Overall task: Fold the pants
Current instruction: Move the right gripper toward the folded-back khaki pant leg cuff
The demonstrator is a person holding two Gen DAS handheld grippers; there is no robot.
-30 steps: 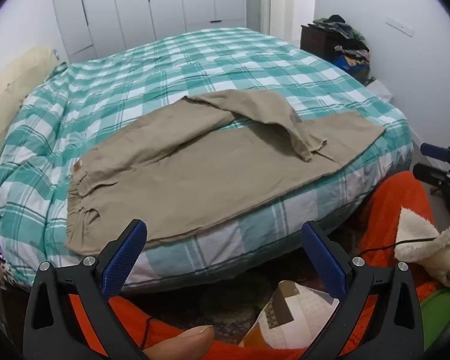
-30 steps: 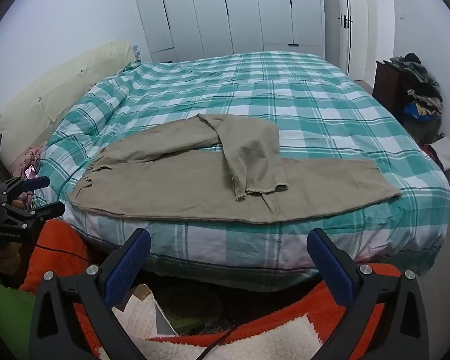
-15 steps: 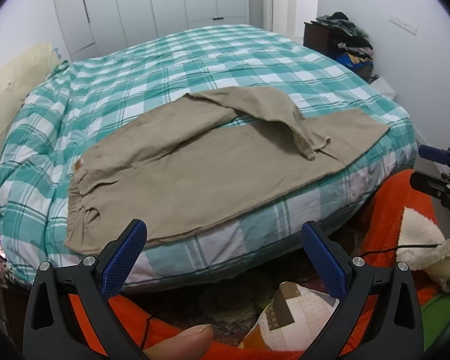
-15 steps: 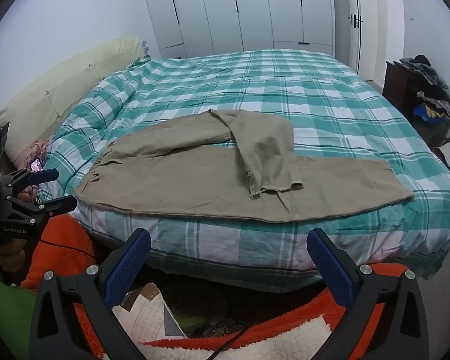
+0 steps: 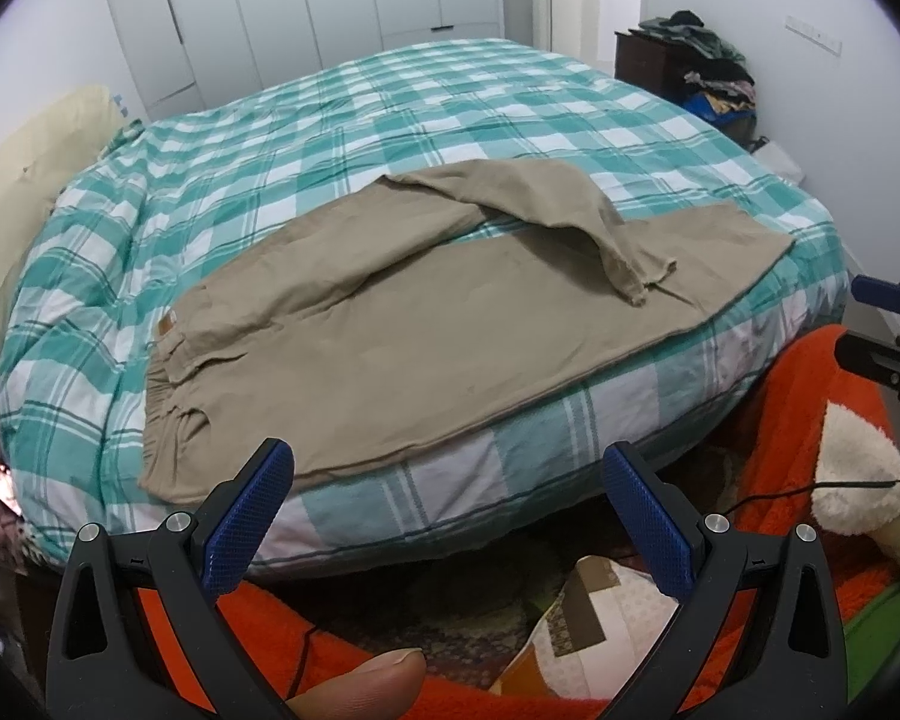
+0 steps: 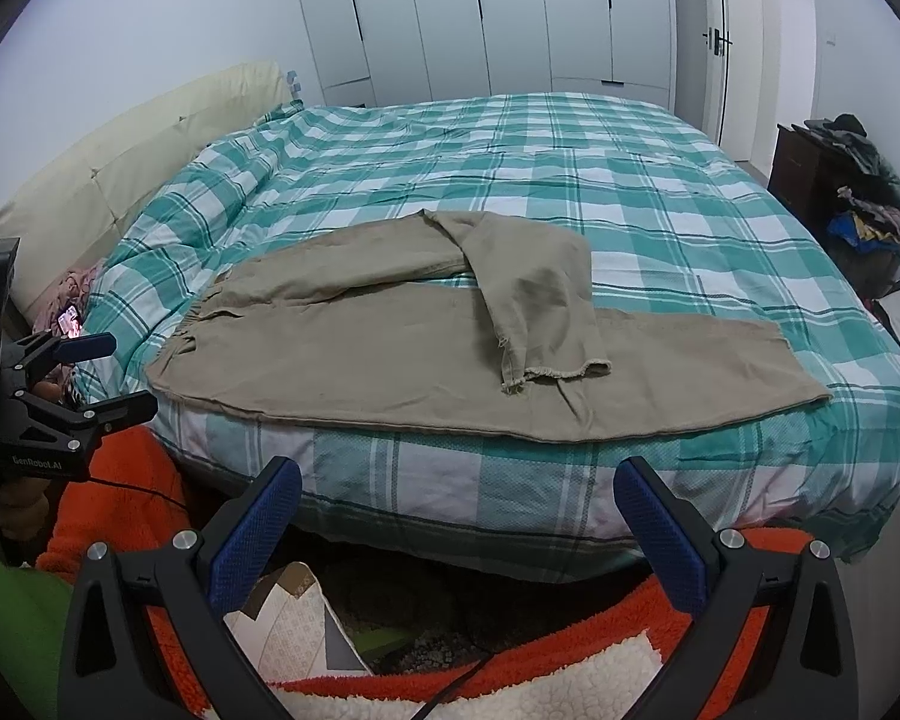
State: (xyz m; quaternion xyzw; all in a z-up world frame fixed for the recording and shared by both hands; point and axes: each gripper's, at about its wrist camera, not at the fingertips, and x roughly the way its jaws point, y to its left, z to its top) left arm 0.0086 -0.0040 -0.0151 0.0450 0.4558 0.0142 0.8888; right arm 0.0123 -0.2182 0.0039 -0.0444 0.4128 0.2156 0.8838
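Through my left wrist camera, my left gripper has its blue fingers spread wide, holding nothing, just short of the bed. The tan pants lie flat along the near edge of the checked duvet, waistband to the left, one leg doubled back across the other. My right gripper shows at the right edge.

Through my right wrist camera, my right gripper is likewise wide open and empty. The pants stretch across the bed, folded leg on top. My left gripper hangs at left, open.
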